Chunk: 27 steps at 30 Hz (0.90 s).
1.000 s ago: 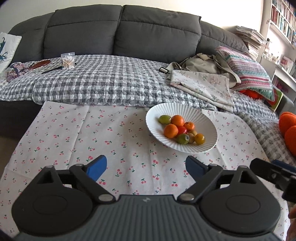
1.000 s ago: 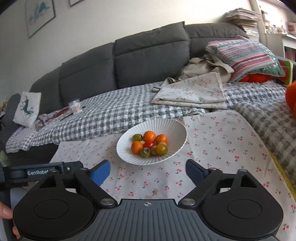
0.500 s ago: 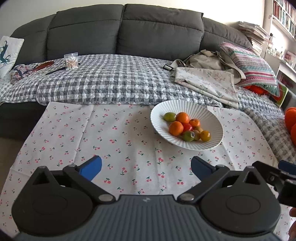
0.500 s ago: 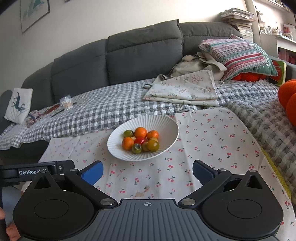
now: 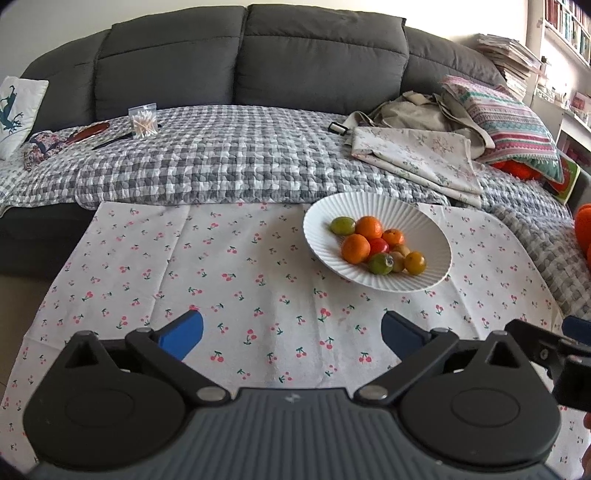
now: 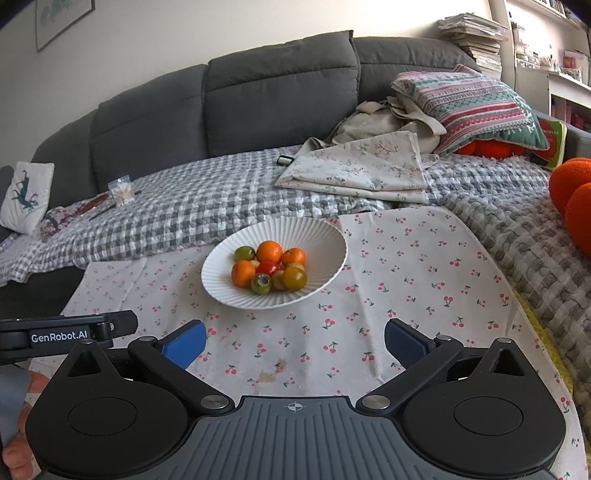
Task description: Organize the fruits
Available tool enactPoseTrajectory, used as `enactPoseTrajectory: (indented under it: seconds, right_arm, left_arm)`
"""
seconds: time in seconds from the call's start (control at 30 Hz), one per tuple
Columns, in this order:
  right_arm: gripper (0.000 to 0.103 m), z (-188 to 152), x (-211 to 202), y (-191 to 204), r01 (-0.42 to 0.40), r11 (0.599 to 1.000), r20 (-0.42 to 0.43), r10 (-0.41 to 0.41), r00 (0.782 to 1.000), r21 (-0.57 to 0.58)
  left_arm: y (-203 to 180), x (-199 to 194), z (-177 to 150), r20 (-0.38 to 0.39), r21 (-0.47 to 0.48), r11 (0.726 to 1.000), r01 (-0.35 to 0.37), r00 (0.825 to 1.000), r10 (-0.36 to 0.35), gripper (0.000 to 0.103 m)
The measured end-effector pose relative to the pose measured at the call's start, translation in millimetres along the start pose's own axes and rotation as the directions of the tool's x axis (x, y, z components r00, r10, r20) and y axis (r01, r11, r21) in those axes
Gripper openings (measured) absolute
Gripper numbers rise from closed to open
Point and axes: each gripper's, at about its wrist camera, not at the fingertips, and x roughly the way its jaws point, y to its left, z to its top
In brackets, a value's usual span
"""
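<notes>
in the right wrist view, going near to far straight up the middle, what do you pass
right gripper → cherry cloth → white bowl of fruit → checked blanket → grey sofa back → wall

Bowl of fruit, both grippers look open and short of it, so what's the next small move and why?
Probably ease the right gripper forward toward the bowl, aiming at the near green fruit. Its jaws are wide open and empty over the cloth, the fruit sits at the front of the pile, and the left gripper is also open and farther to the side.
</notes>
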Motion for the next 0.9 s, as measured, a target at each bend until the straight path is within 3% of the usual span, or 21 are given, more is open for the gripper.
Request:
enactPoseTrajectory:
  seconds: [0.9]
  right_arm:
    - [0.103, -1.6, 3.3, -0.1, 0.004, 1.000, -0.012, -0.004, 1.000, -0.006]
  left_arm:
    - [-6.6, 4.1, -5.7, -0.035, 0.012, 0.998, 0.056, 0.998, -0.055, 0.102]
